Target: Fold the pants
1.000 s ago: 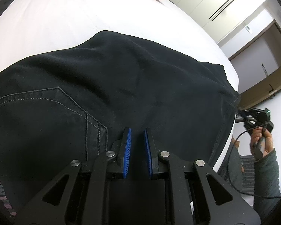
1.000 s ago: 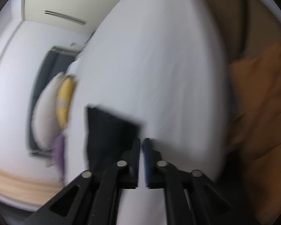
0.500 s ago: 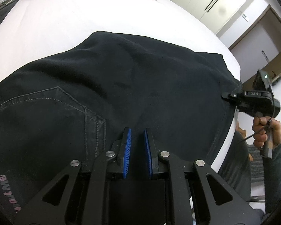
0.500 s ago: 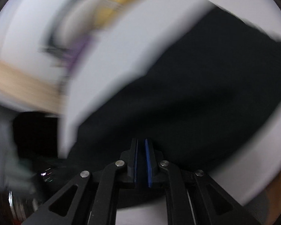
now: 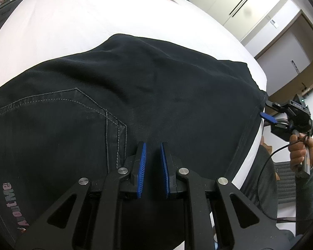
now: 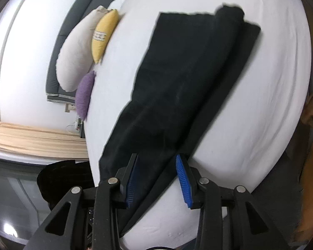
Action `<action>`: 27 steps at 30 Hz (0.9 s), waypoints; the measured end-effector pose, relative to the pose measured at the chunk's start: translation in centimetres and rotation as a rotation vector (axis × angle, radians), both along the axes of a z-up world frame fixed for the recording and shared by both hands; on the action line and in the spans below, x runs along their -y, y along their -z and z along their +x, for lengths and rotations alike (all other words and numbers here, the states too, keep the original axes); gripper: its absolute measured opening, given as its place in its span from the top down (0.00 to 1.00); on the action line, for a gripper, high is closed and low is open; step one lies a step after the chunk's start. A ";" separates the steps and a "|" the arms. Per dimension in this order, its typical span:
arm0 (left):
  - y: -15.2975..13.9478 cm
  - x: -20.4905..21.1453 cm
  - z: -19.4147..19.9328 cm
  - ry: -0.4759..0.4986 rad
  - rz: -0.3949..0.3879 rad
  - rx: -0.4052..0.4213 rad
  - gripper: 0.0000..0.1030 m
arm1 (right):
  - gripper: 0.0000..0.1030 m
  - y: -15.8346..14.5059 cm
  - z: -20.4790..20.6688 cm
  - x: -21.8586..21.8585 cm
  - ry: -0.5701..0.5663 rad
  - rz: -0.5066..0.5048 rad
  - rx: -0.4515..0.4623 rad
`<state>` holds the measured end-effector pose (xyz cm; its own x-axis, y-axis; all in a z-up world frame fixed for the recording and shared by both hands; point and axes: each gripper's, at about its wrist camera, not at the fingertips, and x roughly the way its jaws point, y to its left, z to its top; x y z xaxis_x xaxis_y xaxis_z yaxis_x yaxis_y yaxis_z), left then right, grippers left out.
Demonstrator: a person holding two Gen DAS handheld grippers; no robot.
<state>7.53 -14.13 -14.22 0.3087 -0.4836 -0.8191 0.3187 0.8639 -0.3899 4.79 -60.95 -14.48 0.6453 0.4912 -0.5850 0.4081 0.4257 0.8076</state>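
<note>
Pants (image 5: 135, 95), black, lying flat on white bed (image 5: 77, 27). Left gripper (image 5: 153, 164) hovering nearly clenched, grasping nothing. Right gripper (image 6: 156, 179), jaws just opening, straddling pants' 6 o'clock edge.

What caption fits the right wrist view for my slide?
Right gripper, jaws just opened, straddles the near end of black pants on a white bed.

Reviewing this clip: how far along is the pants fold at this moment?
Done: the black pants lie lengthwise on the white bed, one leg apparently laid over the other. In hand: the right gripper, whose jaws have just been opening, straddles the fabric's near edge without pressing it; the left gripper sits nearly closed over the seat, apparently gripping nothing. Left: every crosswise fold.
</note>
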 end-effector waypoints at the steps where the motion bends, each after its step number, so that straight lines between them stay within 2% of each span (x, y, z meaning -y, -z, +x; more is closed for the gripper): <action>1: 0.0 0.0 0.0 -0.002 -0.003 -0.001 0.87 | 0.61 0.3 0.2 -0.1 0.007 0.008 -0.003; 9: -0.1 -0.9 -0.4 -0.002 -0.001 -0.003 0.87 | 0.62 0.9 -0.8 -0.8 0.039 0.066 -0.048; 16: -0.2 -0.9 -0.4 -0.003 -0.002 -0.004 0.87 | 0.62 1.5 -1.1 -2.9 0.012 0.166 -0.082; 22: -0.1 -1.1 -0.4 0.000 -0.004 -0.001 0.87 | 0.62 2.5 0.6 -5.0 -0.006 0.215 -0.019; 23: -0.1 -1.3 -0.4 0.001 -0.008 -0.002 0.87 | 0.64 2.6 0.9 -5.3 -0.009 0.220 0.003; 25: 0.1 -1.6 -0.3 0.003 -0.018 -0.009 0.87 | 0.88 2.6 1.1 -5.8 -0.045 0.209 0.034; 26: 0.1 -1.7 -0.3 0.004 -0.022 -0.012 0.87 | 0.94 2.4 0.9 -5.9 -0.057 0.183 0.035; 27: 0.1 -1.9 -0.3 0.005 -0.023 -0.013 0.87 | 0.95 2.4 0.7 -5.9 -0.055 0.165 0.033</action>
